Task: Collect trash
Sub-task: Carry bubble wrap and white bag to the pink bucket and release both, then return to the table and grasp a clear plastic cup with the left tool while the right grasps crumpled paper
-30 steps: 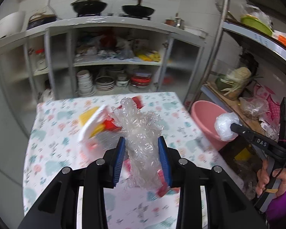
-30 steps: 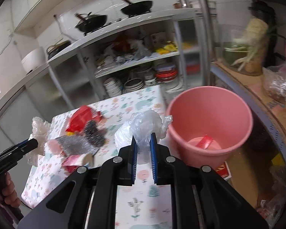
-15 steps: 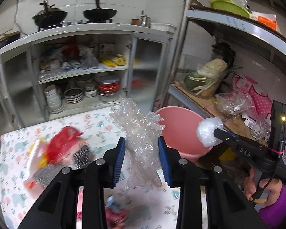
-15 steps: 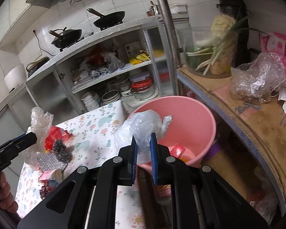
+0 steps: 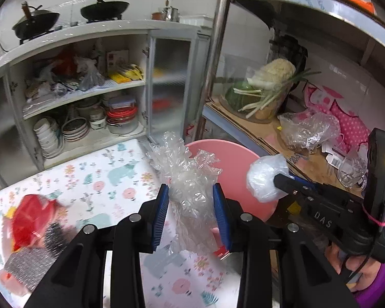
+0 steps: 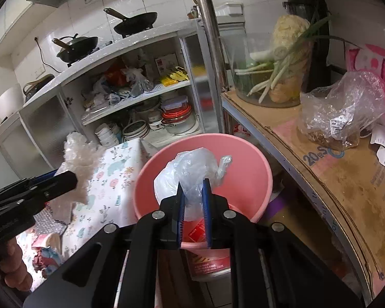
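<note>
two grippers each carry a piece of trash toward the pink bin (image 6: 259, 169), which stands on the floor between the table (image 5: 95, 179) and the metal shelf (image 6: 328, 179), low enough that scraps can be dropped in from the table's edge. the left gripper (image 5: 191, 215) is clamped on a crumpled wad of bubble wrap (image 5: 190, 179); its blue pads stand fairly wide apart because the wad is bulky and springy, and the wrap sticks up well past the tips and hangs below them. it hovers over the table's corner, just beside the bin's near rim, so a release now would likely land on the cloth rather than inside. the right gripper (image 6: 192, 200) is pinched nearly together on a thin clear bag (image 6: 190, 172), gripped low so that the puffed body sits above the tips; it points down into the bin's mouth and looks placed for a clean drop. red wrappers already lie in the bin's bottom. more trash waits on the table: a red wrapper (image 5: 33, 218), a dark scourer (image 5: 52, 238) touching it, and a silvery pouch (image 5: 25, 264) in front, blurred in the left view. the bag of dried goods (image 6: 344, 113) and the jar of greens (image 6: 274, 71) on the shelf look like stores, not trash. my judgement: the bag goes first, then the wrap needs carrying further over the rim.
</note>
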A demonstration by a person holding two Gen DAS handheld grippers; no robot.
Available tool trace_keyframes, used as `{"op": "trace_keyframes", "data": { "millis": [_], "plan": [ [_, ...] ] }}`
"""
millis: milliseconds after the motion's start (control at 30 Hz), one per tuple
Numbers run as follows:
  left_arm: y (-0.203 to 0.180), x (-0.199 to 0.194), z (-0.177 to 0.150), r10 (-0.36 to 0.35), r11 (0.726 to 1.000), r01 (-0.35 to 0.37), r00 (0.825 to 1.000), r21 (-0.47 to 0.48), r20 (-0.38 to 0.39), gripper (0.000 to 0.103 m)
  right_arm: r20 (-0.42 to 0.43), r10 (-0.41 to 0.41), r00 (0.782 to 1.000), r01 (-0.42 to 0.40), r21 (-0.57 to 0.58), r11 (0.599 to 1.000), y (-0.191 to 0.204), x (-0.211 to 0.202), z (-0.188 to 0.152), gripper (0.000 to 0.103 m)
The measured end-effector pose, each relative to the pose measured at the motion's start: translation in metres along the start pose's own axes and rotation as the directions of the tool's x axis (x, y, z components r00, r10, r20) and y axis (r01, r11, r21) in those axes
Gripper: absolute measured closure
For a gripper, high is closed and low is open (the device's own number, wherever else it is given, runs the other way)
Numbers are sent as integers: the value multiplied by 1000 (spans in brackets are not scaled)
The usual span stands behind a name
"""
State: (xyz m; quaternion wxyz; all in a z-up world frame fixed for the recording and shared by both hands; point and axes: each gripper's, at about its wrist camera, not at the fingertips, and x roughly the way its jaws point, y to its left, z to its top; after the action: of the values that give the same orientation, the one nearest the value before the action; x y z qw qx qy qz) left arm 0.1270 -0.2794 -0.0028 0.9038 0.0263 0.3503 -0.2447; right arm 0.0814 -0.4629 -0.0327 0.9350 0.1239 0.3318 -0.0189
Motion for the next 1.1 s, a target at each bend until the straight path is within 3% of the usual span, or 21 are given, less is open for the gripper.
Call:
{"op": "trace_keyframes", "data": {
  "millis": [567,733,867,967,1100],
  "plan": [
    [-25,84,-16,-22,999,28,990,41,-138,67,-97,-46,994,44,-18,999,-13,50,-12,89],
    [-24,87,-18,-26,999,31,989,32,-145,64,-122,-37,992,35,-16,999,-14,57,-12,86],
    [-24,86,-17,-39,999,41,988,12,-149,55,-119,-43,992,41,-19,999,-14,58,-11,77],
    [-23,82,-15,-47,999,49,989,6,-143,53,-114,-45,992,43,-24,999,-13,56,-11,71],
    [-23,71,-12,-50,999,52,991,8,-123,53,-105,-50,993,47,-31,998,-12,50,-10,70]
  ]
}}
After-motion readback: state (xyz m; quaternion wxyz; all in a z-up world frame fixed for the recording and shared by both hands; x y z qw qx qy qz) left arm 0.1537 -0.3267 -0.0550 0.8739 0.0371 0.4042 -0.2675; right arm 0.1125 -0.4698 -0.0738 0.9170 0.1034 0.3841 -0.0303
